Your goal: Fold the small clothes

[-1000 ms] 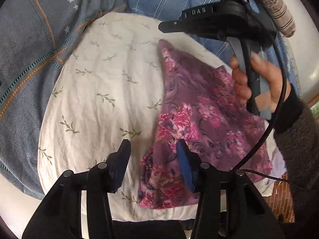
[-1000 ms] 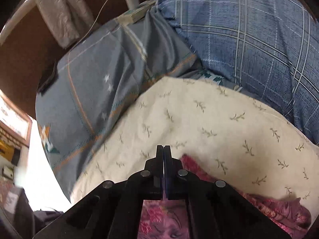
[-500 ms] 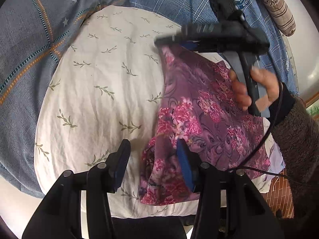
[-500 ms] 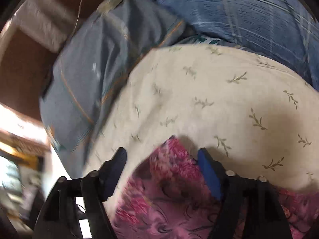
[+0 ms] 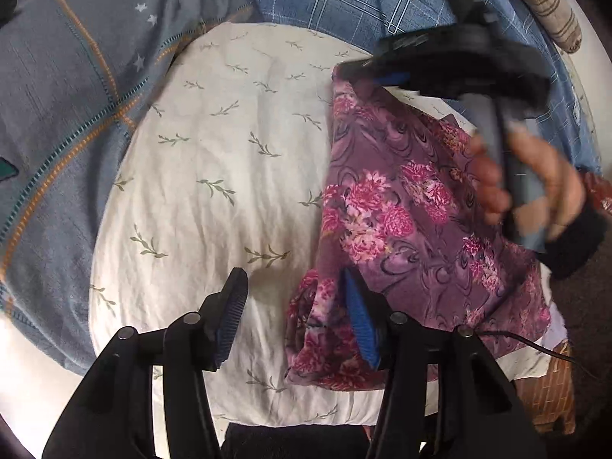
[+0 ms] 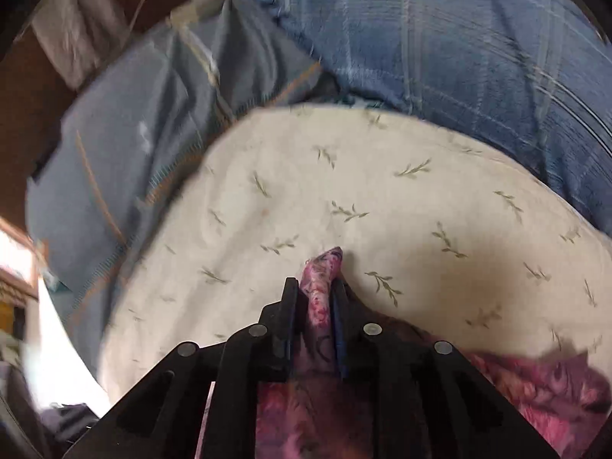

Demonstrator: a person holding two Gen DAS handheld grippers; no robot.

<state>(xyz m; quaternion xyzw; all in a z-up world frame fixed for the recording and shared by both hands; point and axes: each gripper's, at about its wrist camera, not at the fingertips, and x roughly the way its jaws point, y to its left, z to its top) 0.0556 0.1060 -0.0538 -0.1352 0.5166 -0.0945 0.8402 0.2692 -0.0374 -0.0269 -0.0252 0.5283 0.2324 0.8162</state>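
On the leaf-print cream pillow (image 5: 214, 176), your right hand-held gripper (image 6: 314, 298) pinches the purple floral cloth's (image 5: 401, 210) far corner — carry it over; the left hand-held gripper (image 5: 294, 313) gapes empty.

Purple floral garment (image 5: 401, 206) w/ pink blooms is lying on the right half of the cream leaf-print pillow (image 5: 199, 176), reaching twd its near-right edge, wrinkled, partly folded. Its far corner is being pinched up off the pillow, near corner bunching.
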